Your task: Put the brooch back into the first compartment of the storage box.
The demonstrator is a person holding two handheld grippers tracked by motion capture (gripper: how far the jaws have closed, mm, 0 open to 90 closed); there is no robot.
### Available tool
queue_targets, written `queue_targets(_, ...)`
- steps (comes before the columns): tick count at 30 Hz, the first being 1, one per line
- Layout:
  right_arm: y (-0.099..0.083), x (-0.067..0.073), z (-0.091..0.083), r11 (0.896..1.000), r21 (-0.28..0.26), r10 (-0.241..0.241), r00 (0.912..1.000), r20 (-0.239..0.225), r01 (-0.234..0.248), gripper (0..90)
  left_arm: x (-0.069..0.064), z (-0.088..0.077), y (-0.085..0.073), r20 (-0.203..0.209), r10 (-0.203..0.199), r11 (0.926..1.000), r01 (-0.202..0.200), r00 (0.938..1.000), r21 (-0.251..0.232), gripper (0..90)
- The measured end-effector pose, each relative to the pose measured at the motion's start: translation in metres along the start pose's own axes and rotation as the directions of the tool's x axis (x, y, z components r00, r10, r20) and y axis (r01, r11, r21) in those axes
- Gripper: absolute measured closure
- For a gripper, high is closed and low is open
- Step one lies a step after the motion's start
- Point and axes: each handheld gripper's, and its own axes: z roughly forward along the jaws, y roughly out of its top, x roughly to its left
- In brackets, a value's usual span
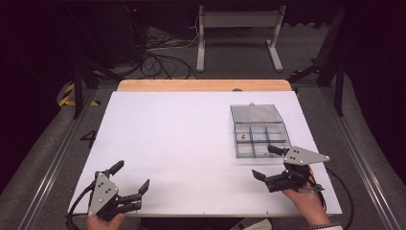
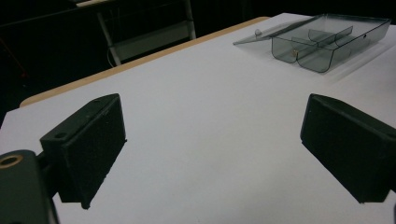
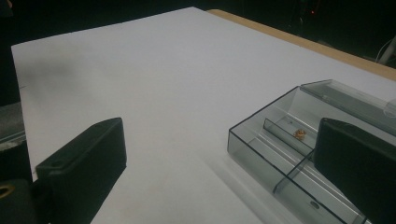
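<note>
A clear plastic compartment box (image 1: 261,140) lies on the right part of the white table, its lid (image 1: 255,113) flipped open toward the far side. One small orange-brown piece (image 1: 243,136) rests in a left compartment, also visible as the small piece (image 3: 300,133). My right gripper (image 1: 266,162) is open just in front of the box's near edge, empty. My left gripper (image 1: 129,176) is open near the table's front left, empty. The box (image 2: 322,42) appears far off in the left gripper view.
The white table (image 1: 182,143) has a wooden strip (image 1: 203,85) along its far edge. Beyond it stand a grey metal frame (image 1: 238,33) and loose cables (image 1: 160,60) on the floor. Dark stands flank the table.
</note>
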Motion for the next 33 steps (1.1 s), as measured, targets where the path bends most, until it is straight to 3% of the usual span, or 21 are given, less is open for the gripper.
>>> queue_targets(11,-0.029,0.0,-0.002,1.0,0.022,0.017,0.9997,-0.018,-0.017,1.5,0.0,0.0,0.0,-0.002,0.003,1.0,-0.003,1.0,0.0,6.9)
queue_targets(19,-0.045,0.002,0.0,0.994,0.105,0.01,0.9999,0.007,-0.011,1.1,0.0,0.0,0.0,-0.006,0.01,0.9999,-0.01,0.9999,0.002,7.0)
queue_targets(25,-0.047,0.003,0.006,0.991,0.131,0.041,0.999,-0.017,-0.038,0.2,0.0,0.0,0.0,-0.007,0.002,1.0,-0.002,1.0,0.006,7.0)
queue_targets(28,-0.045,0.005,0.006,0.993,0.118,0.024,0.9996,-0.015,-0.022,0.2,0.001,0.0,0.0,-0.008,0.004,1.0,-0.004,1.0,0.008,7.0)
queue_targets(33,-0.046,0.003,0.006,0.992,0.124,0.034,0.9994,0.012,-0.035,0.2,0.0,0.001,-0.001,-0.004,-0.003,0.9999,0.003,1.0,0.01,6.7)
